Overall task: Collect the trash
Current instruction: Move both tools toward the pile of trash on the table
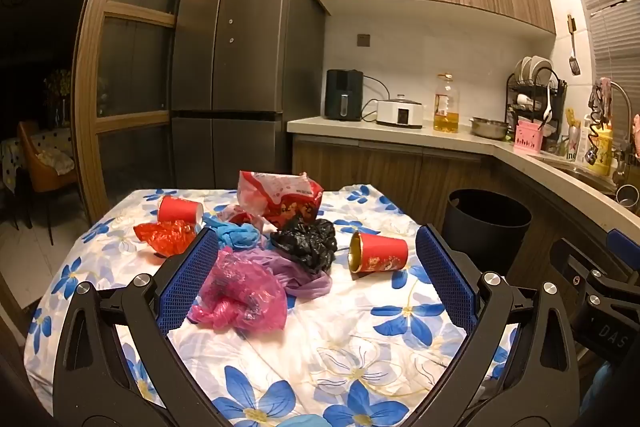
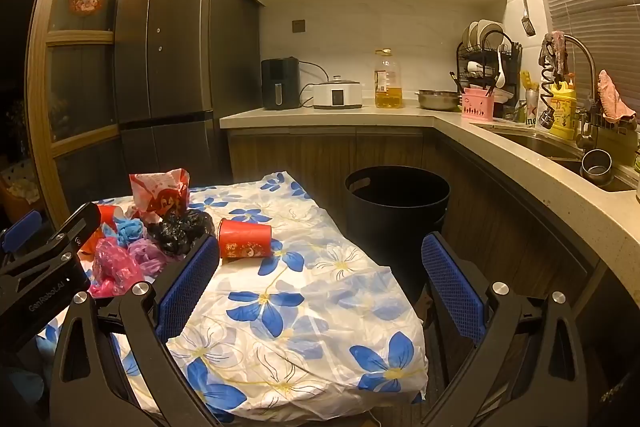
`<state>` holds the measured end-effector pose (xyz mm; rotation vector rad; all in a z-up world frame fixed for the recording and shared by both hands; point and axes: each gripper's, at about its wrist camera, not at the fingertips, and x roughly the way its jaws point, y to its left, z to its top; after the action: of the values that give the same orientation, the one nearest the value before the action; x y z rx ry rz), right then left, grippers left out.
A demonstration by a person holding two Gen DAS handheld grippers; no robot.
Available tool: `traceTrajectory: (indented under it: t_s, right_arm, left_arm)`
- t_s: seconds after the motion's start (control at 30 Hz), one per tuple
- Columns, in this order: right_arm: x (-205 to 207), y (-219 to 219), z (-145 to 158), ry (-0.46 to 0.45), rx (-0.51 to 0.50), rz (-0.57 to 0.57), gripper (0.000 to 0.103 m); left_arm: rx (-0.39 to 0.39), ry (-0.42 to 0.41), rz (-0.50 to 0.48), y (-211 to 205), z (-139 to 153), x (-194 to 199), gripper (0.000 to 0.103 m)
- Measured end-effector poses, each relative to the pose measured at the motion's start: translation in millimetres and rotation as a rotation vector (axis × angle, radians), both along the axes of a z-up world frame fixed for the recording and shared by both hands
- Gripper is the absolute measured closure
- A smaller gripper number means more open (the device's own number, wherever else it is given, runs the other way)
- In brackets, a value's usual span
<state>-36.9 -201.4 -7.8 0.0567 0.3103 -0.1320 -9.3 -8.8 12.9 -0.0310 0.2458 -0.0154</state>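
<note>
Presently, both tools stand with jaws fully apart and nothing between the pads. The left tool (image 1: 316, 267) hovers low over the near half of the desk (image 1: 360, 339), which is covered with a white cloth printed with blue flowers. The right tool (image 2: 320, 271) hangs over the desk's right edge, its right finger beyond the cloth.

Trash lies clustered on the far half of the desk. A crumpled pink bag (image 1: 240, 295) sits nearest, just beside the left tool's left pad, touching a purple bag (image 1: 304, 275). Behind these: a black bag (image 1: 308, 241), a blue bag (image 1: 236, 233) and a red bag (image 1: 168, 237) — all bunched close together. A red-and-white snack wrapper (image 1: 280, 197) stands at the back of the pile. Two red paper cups lie on their sides: one cup (image 1: 378, 253) right of the black bag, slightly apart from it, and a second cup (image 1: 178, 209) at the far left — against the red bag.

A black bin (image 2: 396, 203) stands on the floor just past the desk's far right corner, open-topped.
</note>
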Motion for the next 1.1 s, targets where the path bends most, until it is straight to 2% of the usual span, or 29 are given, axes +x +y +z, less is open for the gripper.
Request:
traceTrajectory:
  t_s: [0.77,1.03,1.1]
  right_arm:
    - [14.8,-0.9,-5.3,0.017,0.005,0.013,0.005]
    - [34.7,-5.9,-15.4,0.013,0.019,0.019,0.005]
    - [42.5,-5.9,-19.2,0.013,0.017,0.030,0.005]
  left_arm:
    - [-0.009,0.015,-0.001,-2.5,-9.6,13.4,0.006]
    - [-0.008,-0.026,0.028,5.9,-25.5,21.5,0.006]
    - [-0.008,-0.036,0.049,14.2,-32.8,25.5,0.010]
